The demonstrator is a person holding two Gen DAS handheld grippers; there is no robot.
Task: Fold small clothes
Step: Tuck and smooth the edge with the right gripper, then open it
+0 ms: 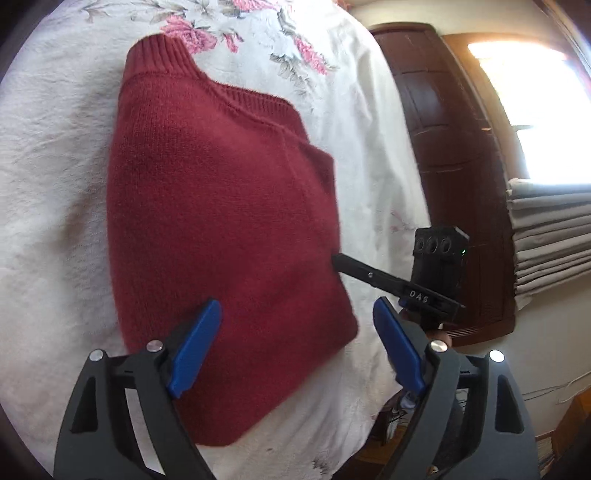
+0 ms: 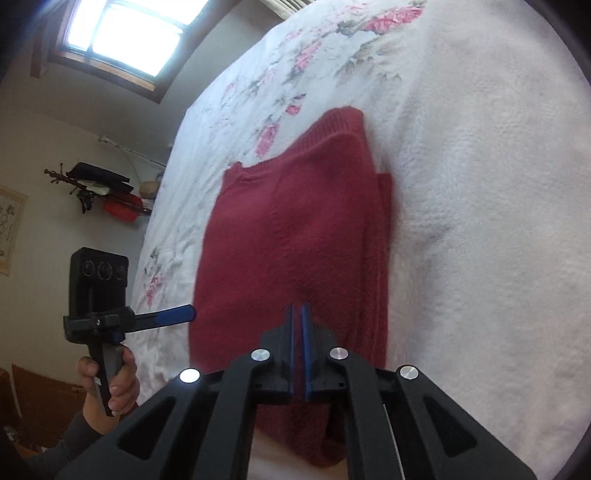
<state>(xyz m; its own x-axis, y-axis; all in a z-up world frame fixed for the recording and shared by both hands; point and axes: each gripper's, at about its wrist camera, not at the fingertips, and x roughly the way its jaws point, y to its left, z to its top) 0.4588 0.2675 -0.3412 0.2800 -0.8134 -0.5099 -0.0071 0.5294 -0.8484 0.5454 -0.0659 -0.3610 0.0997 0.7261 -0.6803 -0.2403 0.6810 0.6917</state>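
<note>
Sweater count: one. Red knit sweater [image 1: 221, 229] is lying folded into a rough rectangle on the white bedspread [image 1: 48, 184], ribbed collar pointing toward the pink floral print [image 1: 192, 31]. At least two stacked layers are showing along its right edge in the right wrist view [image 2: 295, 236].

Grippers: two, each with two blue-padded fingers.

Left gripper [image 1: 295, 347] is sitting with its jaws spread wide over the sweater's near edge, nothing between them. One blue pad [image 1: 195, 347] is overlapping the red knit in the view, the other [image 1: 397, 347] is over the white bedspread just off the sweater's corner. Contact with the fabric: cannot tell. From the right wrist view the same gripper [image 2: 184, 314] is pointing sideways at the sweater's left edge, tip just beside it; one hand [image 2: 110, 384] in a dark sleeve is gripping its handle.

Right gripper [image 2: 300, 321] is showing its jaws drawn together, only a thin slit between the pads, hovering over the sweater's near portion. No fabric is visible in the slit. In the left wrist view it [image 1: 338, 260] is coming in from the right, tip at the sweater's right edge.

Windows: one per view [image 1: 535, 110], with one dark wooden shutter [image 1: 454, 166] beside it.
</note>
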